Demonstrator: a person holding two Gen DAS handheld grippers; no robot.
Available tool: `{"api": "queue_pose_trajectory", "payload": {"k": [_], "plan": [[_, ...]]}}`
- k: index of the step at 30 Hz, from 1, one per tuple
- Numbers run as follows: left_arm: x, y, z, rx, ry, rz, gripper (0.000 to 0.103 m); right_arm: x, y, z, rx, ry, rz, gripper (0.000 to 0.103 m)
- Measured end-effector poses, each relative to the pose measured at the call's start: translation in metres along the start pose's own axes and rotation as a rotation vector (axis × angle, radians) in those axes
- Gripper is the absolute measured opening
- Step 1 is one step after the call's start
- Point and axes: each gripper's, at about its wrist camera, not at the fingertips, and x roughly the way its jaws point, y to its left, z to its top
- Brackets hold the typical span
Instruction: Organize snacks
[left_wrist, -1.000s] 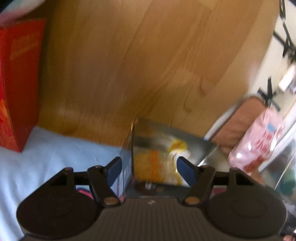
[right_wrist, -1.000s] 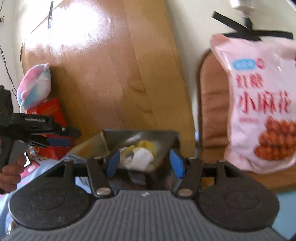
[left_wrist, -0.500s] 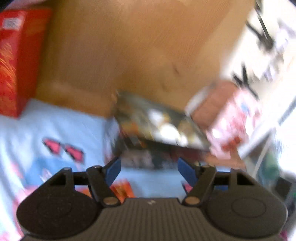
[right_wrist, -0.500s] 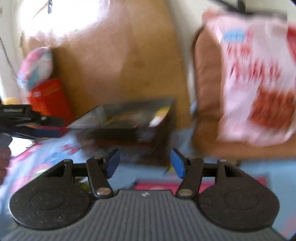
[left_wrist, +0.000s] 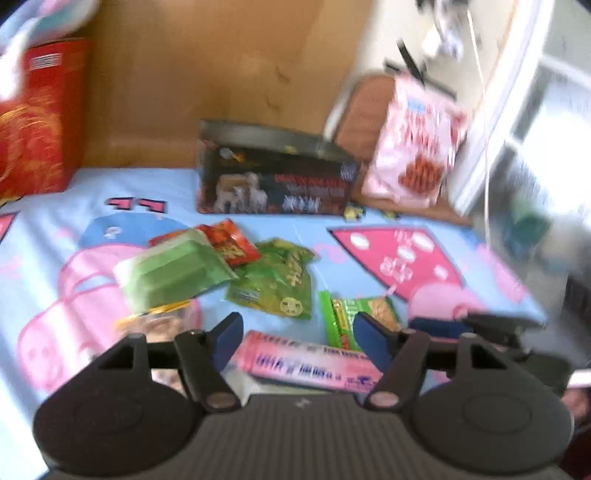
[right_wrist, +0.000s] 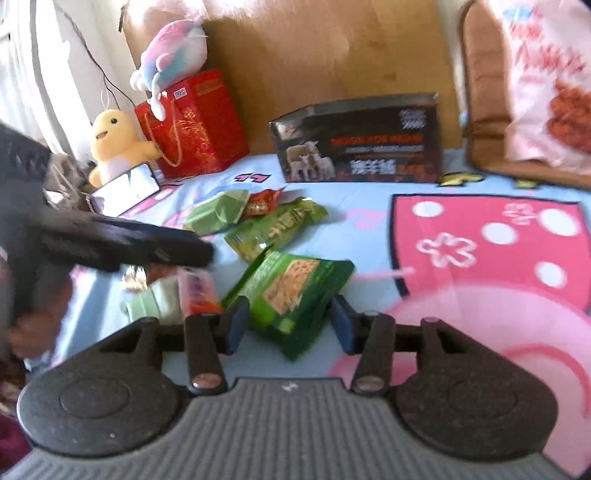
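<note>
A black open-topped box (left_wrist: 275, 177) (right_wrist: 360, 140) stands at the back of the blue cartoon cloth, against the wooden board. Several snack packets lie loose in front of it: a pale green pack (left_wrist: 171, 267), a red packet (left_wrist: 231, 242), a green pouch (left_wrist: 280, 282), a green cracker pack (right_wrist: 291, 291) (left_wrist: 364, 317) and a pink tube (left_wrist: 306, 363). My left gripper (left_wrist: 297, 338) is open above the pink tube. My right gripper (right_wrist: 288, 323) is open, with the green cracker pack between its fingers; contact is unclear.
A red gift bag (right_wrist: 194, 122) with plush toys (right_wrist: 114, 146) and a phone (right_wrist: 127, 188) stands at the left. A large pink snack bag (right_wrist: 543, 81) leans on a brown cushion (right_wrist: 484, 85) at the right. The left gripper (right_wrist: 122, 245) reaches in from the left.
Both grippers have pulled back from the black box and dropped low over the loose packets. Both stay open and empty.
</note>
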Motion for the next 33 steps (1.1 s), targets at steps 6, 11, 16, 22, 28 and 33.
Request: {"api": "queue_pose_trajectory", "payload": {"k": [6, 11, 16, 22, 28, 33], "plan": [[-0.052, 0.037, -0.01, -0.118, -0.092, 0.056, 0.071, -0.036, 0.01, -0.019, 0.094, -0.126, 0.076, 0.053], [-0.053, 0.053, -0.028, -0.179, -0.043, -0.066, 0.069, -0.029, 0.051, -0.028, -0.026, -0.045, 0.172, 0.053], [-0.013, 0.046, -0.047, -0.186, 0.069, -0.092, 0.069, 0.008, 0.085, -0.029, -0.17, 0.031, 0.087, 0.054], [0.0, 0.015, -0.053, -0.118, 0.052, -0.105, 0.072, 0.035, 0.113, -0.03, -0.331, 0.006, 0.005, 0.056], [-0.021, 0.018, -0.057, -0.209, 0.053, -0.208, 0.063, 0.014, 0.101, -0.036, -0.314, 0.005, 0.002, 0.033], [-0.047, 0.005, -0.038, -0.164, -0.023, -0.222, 0.063, -0.001, 0.101, -0.028, -0.249, -0.027, 0.047, 0.032]]}}
